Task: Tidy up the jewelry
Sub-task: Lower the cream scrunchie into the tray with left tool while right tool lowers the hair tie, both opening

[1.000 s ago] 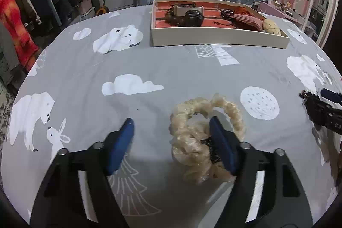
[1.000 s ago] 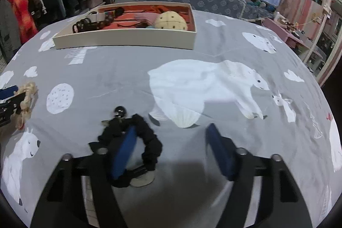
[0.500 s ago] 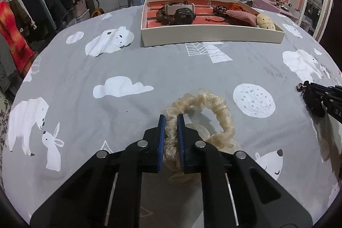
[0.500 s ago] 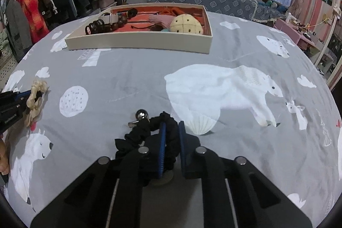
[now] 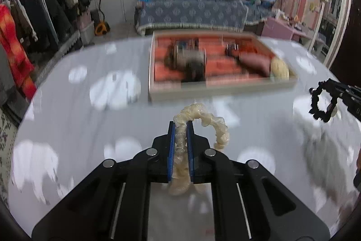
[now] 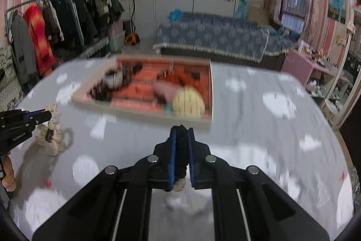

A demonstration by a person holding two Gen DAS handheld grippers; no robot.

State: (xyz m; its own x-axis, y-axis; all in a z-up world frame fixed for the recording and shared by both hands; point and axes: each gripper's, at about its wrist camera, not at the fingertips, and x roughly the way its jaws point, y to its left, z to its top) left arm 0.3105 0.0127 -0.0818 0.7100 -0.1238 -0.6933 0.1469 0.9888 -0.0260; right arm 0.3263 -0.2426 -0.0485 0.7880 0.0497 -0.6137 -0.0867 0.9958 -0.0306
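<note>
My left gripper (image 5: 180, 125) is shut on a cream scrunchie (image 5: 216, 125) and holds it above the grey bear-print cloth. My right gripper (image 6: 181, 130) is shut on a black scrunchie (image 6: 181, 150), also lifted off the cloth. The black scrunchie shows at the right edge of the left wrist view (image 5: 321, 103). The cream scrunchie shows at the left of the right wrist view (image 6: 50, 137). The cream tray with orange lining (image 5: 221, 89) lies ahead of both grippers and holds several accessories.
A yellow round item (image 6: 188, 103) and a pink item (image 6: 164, 89) lie in the tray's right part, dark items in its left (image 5: 191, 60). A clothes rack (image 6: 56, 22) stands to the left and a blue bed (image 6: 214, 37) beyond the table.
Both grippers closed on their scrunchies, then lifted them off the cloth and moved forward toward the tray. The view is motion-blurred now.
</note>
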